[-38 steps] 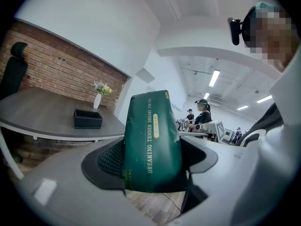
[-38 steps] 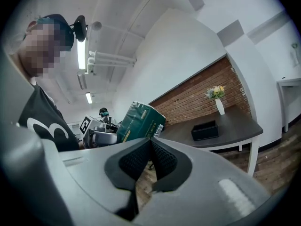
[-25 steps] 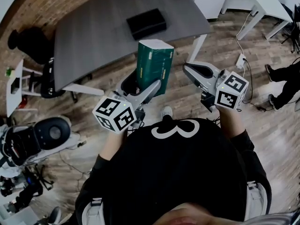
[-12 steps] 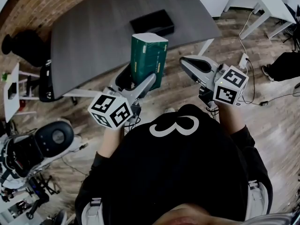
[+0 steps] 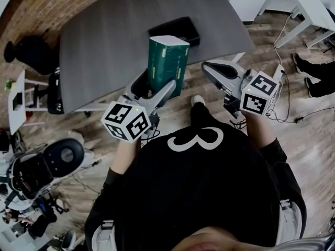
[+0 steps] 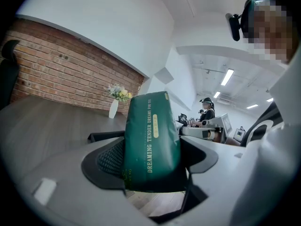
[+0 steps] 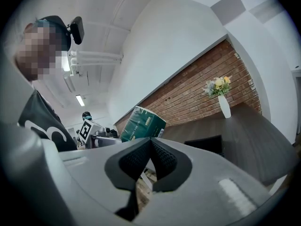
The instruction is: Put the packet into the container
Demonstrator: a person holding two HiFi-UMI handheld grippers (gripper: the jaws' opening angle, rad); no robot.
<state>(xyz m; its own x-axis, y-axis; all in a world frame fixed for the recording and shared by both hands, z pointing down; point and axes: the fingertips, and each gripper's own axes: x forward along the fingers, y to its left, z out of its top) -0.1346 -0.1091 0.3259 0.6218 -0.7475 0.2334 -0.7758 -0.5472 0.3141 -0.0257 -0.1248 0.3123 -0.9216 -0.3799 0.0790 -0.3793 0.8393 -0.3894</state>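
Note:
A green tissue packet (image 5: 167, 64) stands upright between the jaws of my left gripper (image 5: 154, 86), which is shut on its lower part. It is held in the air at the near edge of the grey table (image 5: 104, 35). In the left gripper view the packet (image 6: 151, 140) fills the gap of the left gripper (image 6: 153, 160). The black container (image 5: 175, 29) sits on the table just beyond the packet; it also shows in the right gripper view (image 7: 204, 145). My right gripper (image 5: 210, 70) hovers to the packet's right, shut and empty (image 7: 149, 147).
A white vase of flowers (image 7: 224, 105) stands on the table by the brick wall. A black chair (image 5: 31, 51) and a wheeled machine (image 5: 47, 161) are at the left. At the right are a white desk (image 5: 298, 4), floor cables (image 5: 282, 103) and another person's legs (image 5: 319, 77).
The table and container have come a little closer beneath the grippers. The packet stays clamped in the left gripper, shifted slightly left and forward. The right gripper stays shut.

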